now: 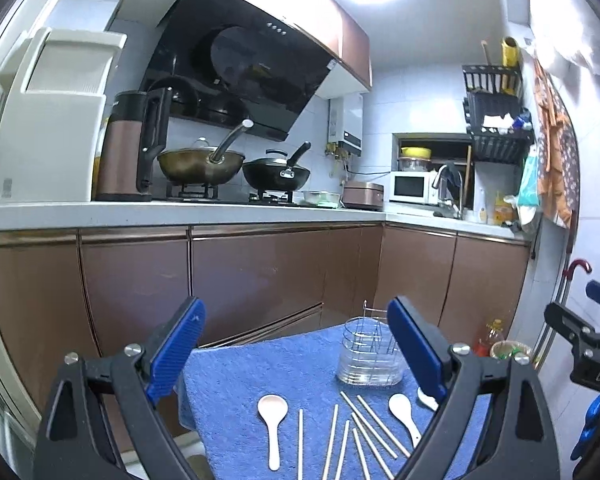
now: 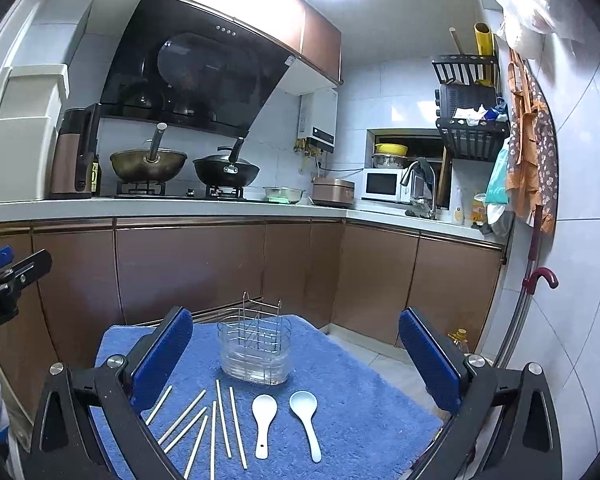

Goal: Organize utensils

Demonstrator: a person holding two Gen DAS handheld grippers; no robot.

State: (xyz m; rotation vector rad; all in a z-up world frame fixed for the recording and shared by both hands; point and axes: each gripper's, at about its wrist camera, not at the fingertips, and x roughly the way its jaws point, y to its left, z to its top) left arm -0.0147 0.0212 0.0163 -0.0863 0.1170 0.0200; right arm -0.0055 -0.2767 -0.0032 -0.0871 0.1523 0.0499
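Observation:
A clear utensil holder (image 1: 370,354) (image 2: 256,354) with a wire rack inside stands on a blue towel (image 1: 260,368) (image 2: 360,392). In front of it lie several wooden chopsticks (image 1: 364,432) (image 2: 216,424) and white spoons (image 1: 273,424) (image 1: 404,416) (image 2: 263,418) (image 2: 306,416); a third spoon (image 1: 426,396) is partly hidden behind my left finger. My left gripper (image 1: 296,354) hovers open above the towel, nothing between its blue pads. My right gripper (image 2: 296,356) is also open and empty, above the spoons and holder. Each gripper shows at the edge of the other's view.
Brown kitchen cabinets (image 1: 240,268) run behind the towel-covered surface, with a counter holding a kettle (image 1: 130,148), two woks (image 1: 200,160), a rice cooker (image 2: 334,191) and a microwave (image 2: 382,185). An oil bottle (image 2: 458,338) and an umbrella (image 2: 538,276) stand on the right by the wall.

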